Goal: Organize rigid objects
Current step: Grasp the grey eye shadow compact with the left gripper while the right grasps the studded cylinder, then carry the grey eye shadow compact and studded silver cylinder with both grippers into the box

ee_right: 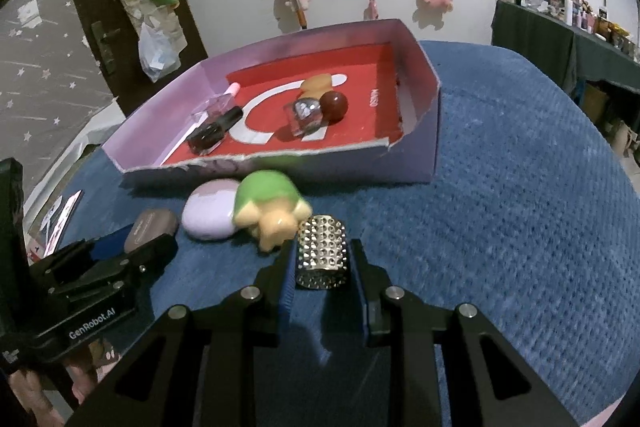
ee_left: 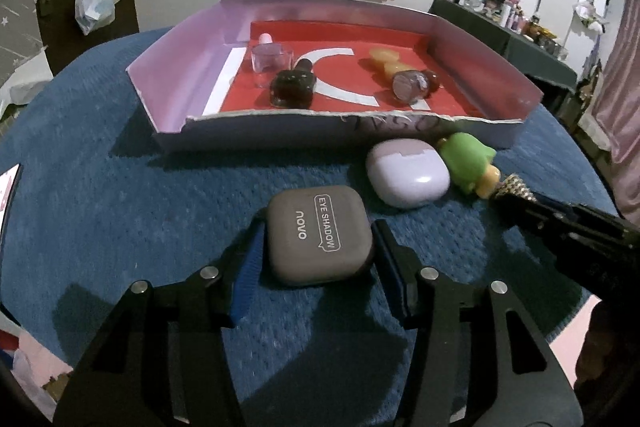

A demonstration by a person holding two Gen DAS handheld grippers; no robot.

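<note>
Item 1: grey eye-shadow case (ee_left: 318, 235), lying flat on the blue-covered desk (ee_left: 120, 187), lower centre of the left wrist view. The left gripper (ee_left: 318, 251) is straddling it, fingers (ee_left: 248, 267) apart, one on each side; whether either pad is touching the case cannot be told.

Item 2: studded metal cylinder (ee_right: 322, 253), lying on the cloth, centre of the right wrist view. The right gripper (ee_right: 322, 267) is bracketing it, fingers apart, with a slim gap showing on the right side.

Item 3: lilac rounded case (ee_left: 406, 173), sitting right of centre in the left view, just in front of the tray wall.

Item 4: green and yellow toy figure (ee_right: 272, 213), lying against the lilac case and just beside the cylinder's far end.

Item 5: purple cardboard tray (ee_left: 168, 83) with red floor, upper centre of both views, already holding a dark bottle (ee_left: 292, 87), a clear bottle (ee_left: 272, 59), a clear jar (ee_left: 408, 85) and a yellow-orange piece (ee_left: 384, 57).

Risks, as judged: the domed eye-shadow case is looking liable to squirt forward if the fingers are closing high on its curved edge. The cylinder is likely to roll or pivot under an off-centre pinch, knocking the toy. The tray's torn front wall is inviting a snag on a low carry-over.
</note>
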